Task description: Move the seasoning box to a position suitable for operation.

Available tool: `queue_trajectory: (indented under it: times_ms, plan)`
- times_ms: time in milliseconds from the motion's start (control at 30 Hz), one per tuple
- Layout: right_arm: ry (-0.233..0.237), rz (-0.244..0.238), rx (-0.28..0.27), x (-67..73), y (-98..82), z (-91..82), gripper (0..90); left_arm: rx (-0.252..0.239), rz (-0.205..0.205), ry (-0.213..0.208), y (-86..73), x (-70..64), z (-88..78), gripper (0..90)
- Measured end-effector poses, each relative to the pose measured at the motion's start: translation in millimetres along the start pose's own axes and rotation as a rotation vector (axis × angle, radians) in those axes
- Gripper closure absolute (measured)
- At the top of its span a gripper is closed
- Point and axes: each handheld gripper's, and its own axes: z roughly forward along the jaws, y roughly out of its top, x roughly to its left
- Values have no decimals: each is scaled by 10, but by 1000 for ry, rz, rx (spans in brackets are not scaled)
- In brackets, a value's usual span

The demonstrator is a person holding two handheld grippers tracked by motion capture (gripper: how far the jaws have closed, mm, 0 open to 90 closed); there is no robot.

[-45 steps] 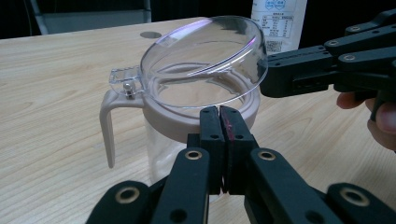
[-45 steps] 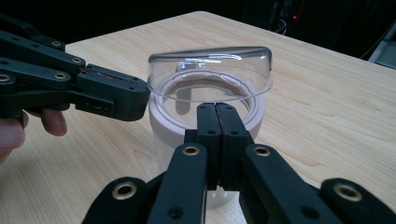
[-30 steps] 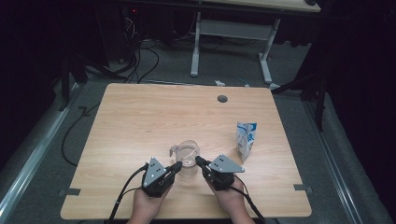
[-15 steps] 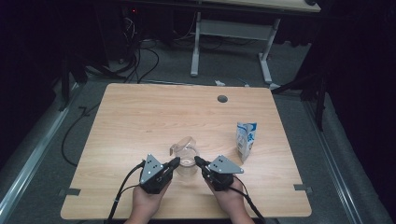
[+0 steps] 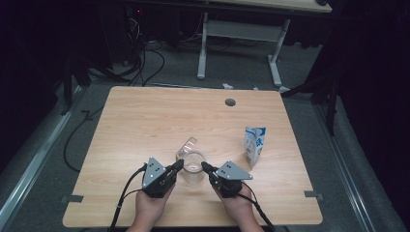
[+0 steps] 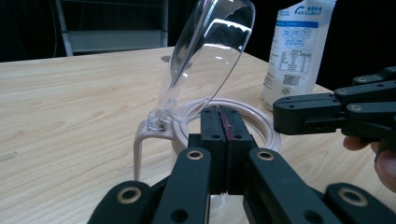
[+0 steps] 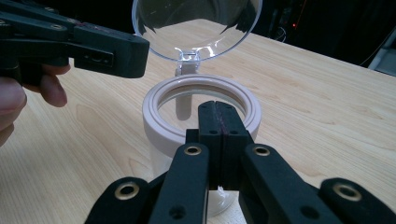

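Observation:
A clear cup with a pale pink rim (image 5: 194,167) stands near the table's front edge. Its clear hinged lid (image 5: 186,146) is tipped up and leans back to the far left. My left gripper (image 5: 179,165) is shut with nothing between its pads, its tip at the cup's left side. My right gripper (image 5: 204,167) is shut and empty too, its tip at the cup's right side. In the left gripper view the shut jaws (image 6: 223,135) point at the rim (image 6: 261,116) beneath the raised lid (image 6: 210,51). In the right gripper view the closed jaws (image 7: 218,126) meet the rim (image 7: 159,107).
A small white and blue milk carton (image 5: 254,145) stands upright to the right of the cup. The wooden table (image 5: 145,121) has a round cable hole (image 5: 230,102) near its far edge. Cables and a desk frame lie on the floor beyond.
The clear lid has swung up from over the cup's mouth and now stands open, tilted back. Both hands have stayed almost where they were.

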Motion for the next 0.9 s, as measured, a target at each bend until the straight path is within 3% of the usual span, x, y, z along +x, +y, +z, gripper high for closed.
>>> queue_trajectory:
  times_ms: [133,167,300,333,900]
  plan:
    - [2,-1,-1,-1,0,1,900,-6,-2,5,13,14,1,891]
    - [1,-2,-1,0,0,1,900,-85,-50,16,28,-2,53,891]
    - [0,-6,-2,3,-1,1,900,-62,-42,13,36,10,33,891]
    - [0,-5,-1,1,-1,1,900,-20,-6,14,40,34,1,891]
    - [3,-7,-3,-4,-4,0,900,-33,-15,51,71,136,1,889]
